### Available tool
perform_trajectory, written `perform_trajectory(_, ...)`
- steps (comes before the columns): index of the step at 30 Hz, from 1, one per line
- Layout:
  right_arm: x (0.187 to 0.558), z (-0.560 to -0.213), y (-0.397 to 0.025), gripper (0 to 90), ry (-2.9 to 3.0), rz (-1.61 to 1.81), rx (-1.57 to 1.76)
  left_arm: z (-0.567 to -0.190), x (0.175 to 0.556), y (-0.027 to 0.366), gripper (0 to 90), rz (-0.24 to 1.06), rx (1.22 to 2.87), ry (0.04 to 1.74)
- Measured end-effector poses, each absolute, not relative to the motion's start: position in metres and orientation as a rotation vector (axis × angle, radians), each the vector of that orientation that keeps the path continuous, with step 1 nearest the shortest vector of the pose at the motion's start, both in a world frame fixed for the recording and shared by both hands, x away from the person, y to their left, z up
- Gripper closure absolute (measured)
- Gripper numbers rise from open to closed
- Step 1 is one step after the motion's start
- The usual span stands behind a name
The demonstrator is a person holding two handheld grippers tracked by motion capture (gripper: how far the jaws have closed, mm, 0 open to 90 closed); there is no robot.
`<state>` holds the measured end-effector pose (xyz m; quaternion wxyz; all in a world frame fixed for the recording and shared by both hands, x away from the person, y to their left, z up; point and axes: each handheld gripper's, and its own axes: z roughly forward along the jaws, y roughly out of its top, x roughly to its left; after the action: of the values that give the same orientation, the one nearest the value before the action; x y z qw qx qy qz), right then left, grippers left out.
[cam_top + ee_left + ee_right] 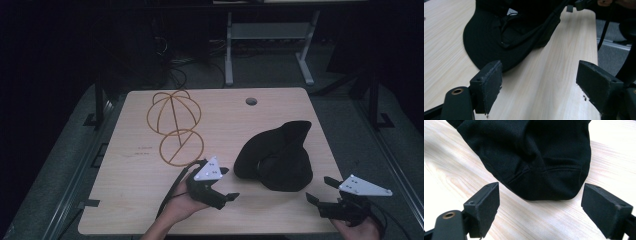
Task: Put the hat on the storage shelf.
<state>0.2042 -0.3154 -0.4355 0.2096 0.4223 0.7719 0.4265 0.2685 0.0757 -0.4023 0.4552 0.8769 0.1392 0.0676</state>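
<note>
The black cap [277, 157] looks soft and light; grab its floppy edge. Both grippers, left [224, 184] and right [320, 190], gape wide, holding nothing.

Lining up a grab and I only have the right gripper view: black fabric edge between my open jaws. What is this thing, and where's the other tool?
Observer: It's a black cap, lying crumpled on the right half of the wooden table. The left tool sits at the cap's left side, your right tool at its right.
Operator: Left tool open or holding?
Observer: Open; the left gripper view shows its jaws wide apart with the cap's brim ahead of them, untouched.
Operator: Anything else on the table?
Observer: A gold wire stand with round loops, at the far left, apart from the cap.
</note>
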Motion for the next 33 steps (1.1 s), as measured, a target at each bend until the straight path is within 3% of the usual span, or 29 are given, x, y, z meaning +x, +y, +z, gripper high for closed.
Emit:
perform_trajectory(12,0.205,-0.436,-0.316,14.7,2.145,1.246,1.18,-0.413,0.295,0.036,28.5,0.128,2.265,0.342)
perform_trajectory(13,0.205,-0.436,-0.315,14.7,2.142,1.262,1.174,-0.415,0.296,0.034,30.6,0.121,2.27,0.351)
perform_trajectory(14,0.206,-0.435,-0.314,14.7,2.145,1.274,1.168,-0.416,0.298,0.032,39.7,0.115,2.277,0.356)
perform_trajectory(15,0.206,-0.435,-0.314,14.7,2.145,1.274,1.168,-0.417,0.299,0.03,39.7,0.1,2.274,0.355)
perform_trajectory(17,0.208,-0.436,-0.312,14.7,2.153,1.269,1.169,-0.418,0.301,0.027,56.9,0.082,2.257,0.338)
perform_trajectory(20,0.209,-0.437,-0.311,14.6,2.158,1.267,1.171,-0.416,0.3,0.027,64.7,0.103,2.247,0.318)
perform_trajectory(21,0.21,-0.437,-0.31,14.6,2.164,1.265,1.163,-0.414,0.299,0.028,72.6,0.122,2.234,0.306)
perform_trajectory(27,0.219,-0.435,-0.304,15.0,2.2,1.264,1.147,-0.408,0.299,0.034,80.5,0.11,2.194,0.306)
perform_trajectory(33,0.23,-0.428,-0.3,16.0,2.205,1.273,1.112,-0.406,0.3,0.04,81.3,0.093,2.172,0.31)
